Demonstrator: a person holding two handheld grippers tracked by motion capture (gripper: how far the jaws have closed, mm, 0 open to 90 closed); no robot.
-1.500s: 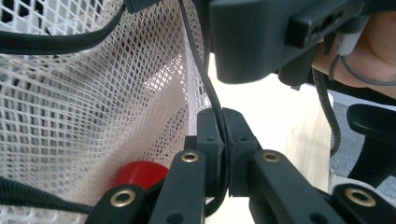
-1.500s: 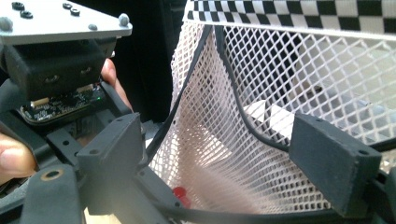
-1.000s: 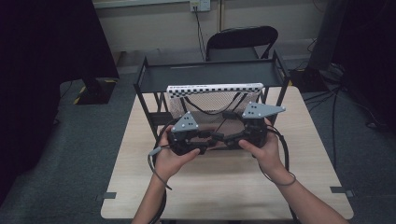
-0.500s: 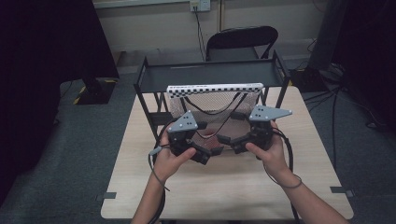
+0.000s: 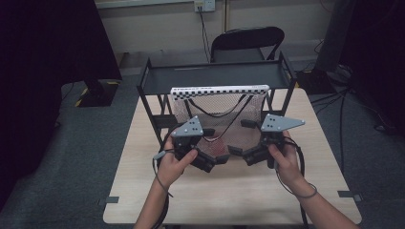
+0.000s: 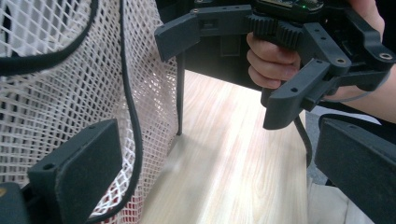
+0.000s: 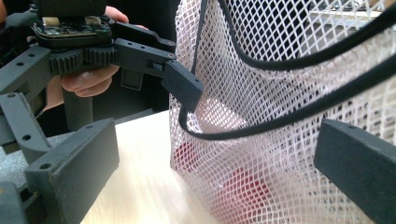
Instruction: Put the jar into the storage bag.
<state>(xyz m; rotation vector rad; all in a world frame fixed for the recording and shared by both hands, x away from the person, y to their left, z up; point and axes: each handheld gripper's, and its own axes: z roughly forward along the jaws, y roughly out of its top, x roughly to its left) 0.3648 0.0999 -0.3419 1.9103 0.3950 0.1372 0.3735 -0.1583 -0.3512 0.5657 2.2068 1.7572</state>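
Though unchanged in the large, with the same pale table (image 5: 143,191), the same black rack (image 5: 215,74) across its far half and the same white mesh bag (image 5: 224,119) hanging under the rack's checkered strip (image 5: 219,89) down to the tabletop, differs from a second ago at the hands. Finds the left gripper (image 5: 216,162) and the right gripper (image 5: 240,153) no longer huddled nose to nose but drawn a little apart, just in front of the bag's lower face, tips turned toward each other. Sees the right one shifted outward and slightly lower; puts the left one where it was. Notes on both a pair of jaws that have just been opening and now stand spread wide, with nothing clamped. On the left: bag edge and a loop of black cord (image 6: 133,116) beside one pad, bare wood across the rest of the gap. On the right: mesh and cord lying across the gap, pressed by neither pad so far as can be told. Makes out red lumps (image 7: 243,186) low inside the netting, too veiled to name. Reads as a release or a reset rather than a grip: bag free, hanging by itself, nothing carried. Suggests next a fresh approach to the cord or the mesh, with care not to snag netting on a spread pad.
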